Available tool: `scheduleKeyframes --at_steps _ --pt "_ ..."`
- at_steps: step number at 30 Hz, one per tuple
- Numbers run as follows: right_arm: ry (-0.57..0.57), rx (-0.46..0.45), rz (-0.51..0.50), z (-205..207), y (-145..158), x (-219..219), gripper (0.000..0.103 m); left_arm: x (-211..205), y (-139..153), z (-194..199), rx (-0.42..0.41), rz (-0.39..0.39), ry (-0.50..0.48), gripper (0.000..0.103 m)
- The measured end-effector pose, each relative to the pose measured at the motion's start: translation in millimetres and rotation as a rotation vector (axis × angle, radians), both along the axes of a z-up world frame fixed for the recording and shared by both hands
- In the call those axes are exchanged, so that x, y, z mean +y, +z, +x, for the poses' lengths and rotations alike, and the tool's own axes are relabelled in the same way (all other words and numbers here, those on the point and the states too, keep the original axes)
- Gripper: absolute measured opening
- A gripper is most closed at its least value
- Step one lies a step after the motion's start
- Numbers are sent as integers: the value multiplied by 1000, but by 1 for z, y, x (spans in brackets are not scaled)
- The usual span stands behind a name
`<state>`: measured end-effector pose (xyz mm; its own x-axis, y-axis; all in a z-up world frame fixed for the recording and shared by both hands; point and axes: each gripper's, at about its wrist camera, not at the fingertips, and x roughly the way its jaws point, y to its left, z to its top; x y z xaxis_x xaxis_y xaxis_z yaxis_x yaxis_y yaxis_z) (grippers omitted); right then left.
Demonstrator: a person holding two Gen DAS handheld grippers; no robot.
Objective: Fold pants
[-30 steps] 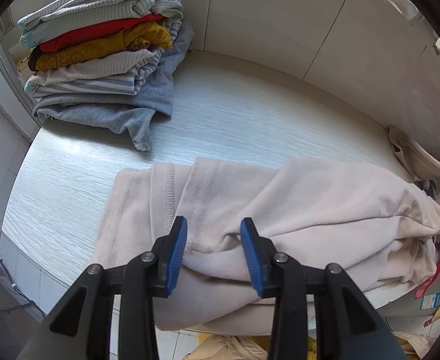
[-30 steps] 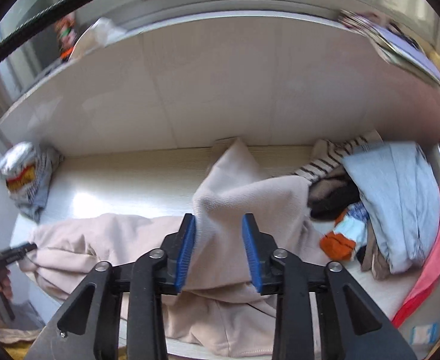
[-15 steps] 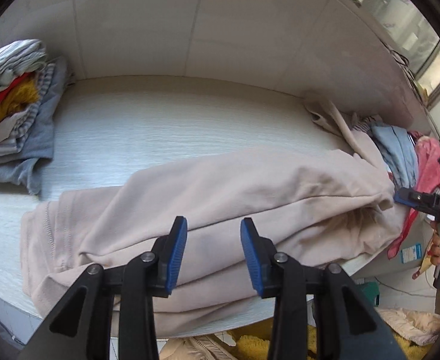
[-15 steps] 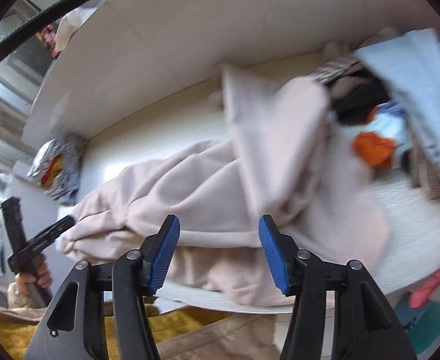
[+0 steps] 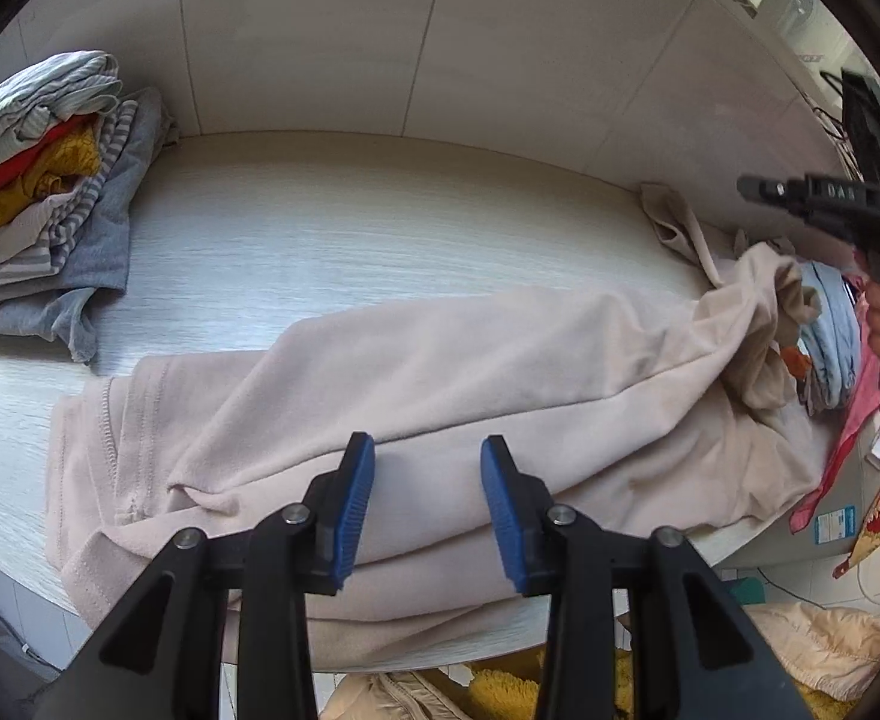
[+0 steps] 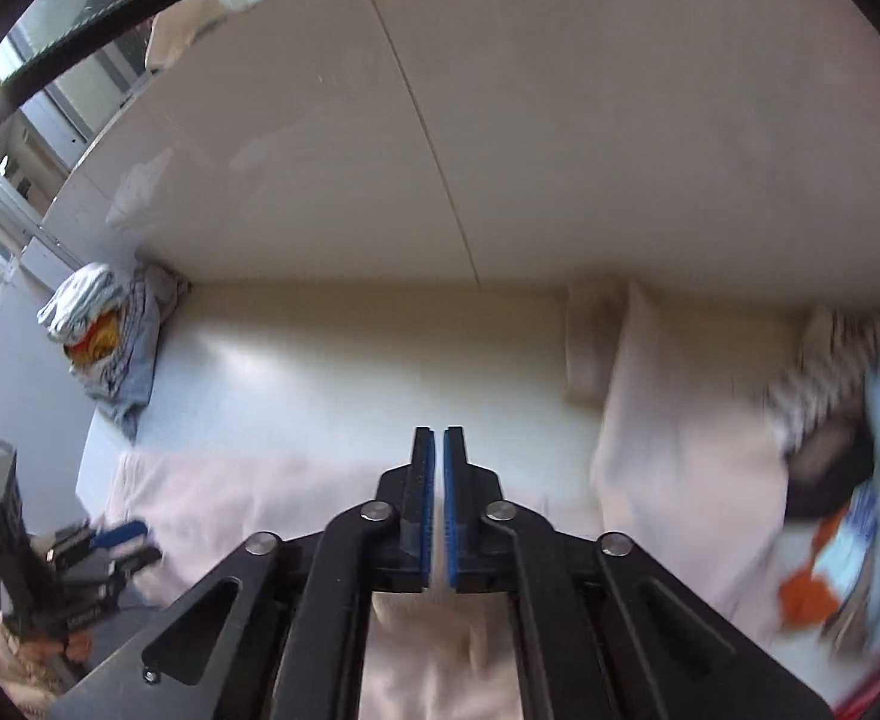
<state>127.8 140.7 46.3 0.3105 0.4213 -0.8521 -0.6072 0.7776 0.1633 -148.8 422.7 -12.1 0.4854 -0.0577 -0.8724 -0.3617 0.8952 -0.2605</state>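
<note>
Right gripper [image 6: 438, 480] snapped together on nothing, left gripper [image 5: 427, 498] apart over the beige pants [image 5: 440, 372]; a careless regrab could bunch layers, skewing the fold.

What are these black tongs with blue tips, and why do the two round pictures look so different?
No robot here: a person holds a black two-finger gripper in each hand, and a wide-angle camera on each looks along its fingers. One picture is from the left gripper, its blue-padded jaws apart and empty above the long soft beige pants lying crumpled on the white wood-grain table. The other, blurred, is from the right gripper, shut on nothing. A stack of folded clothes sits at the far left, a loose heap of clothes at the right.
</note>
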Motion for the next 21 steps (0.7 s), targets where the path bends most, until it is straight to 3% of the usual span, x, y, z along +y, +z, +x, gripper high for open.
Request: scheduleKeyframes --at_steps 3,8,11,14,17,21 --pt "32 -117 -41 24 11 41 2 8 3 -2 -2 4 23 38" --pt "192 -66 -76 1 5 52 9 15 6 -8 -7 33 48 39" --pt "196 -71 -179 -22 -11 20 14 27 -5 -11 28 71 95 39" --pt "72 -28 -191 -32 -20 -38 14 44 -16 -20 76 153 143 39" --pt "-59 21 -185 -50 -24 -110 17 65 -25 -35 115 160 201 39" --pt "-138 104 -227 -75 -39 -171 22 81 -32 -59 144 137 253 42"
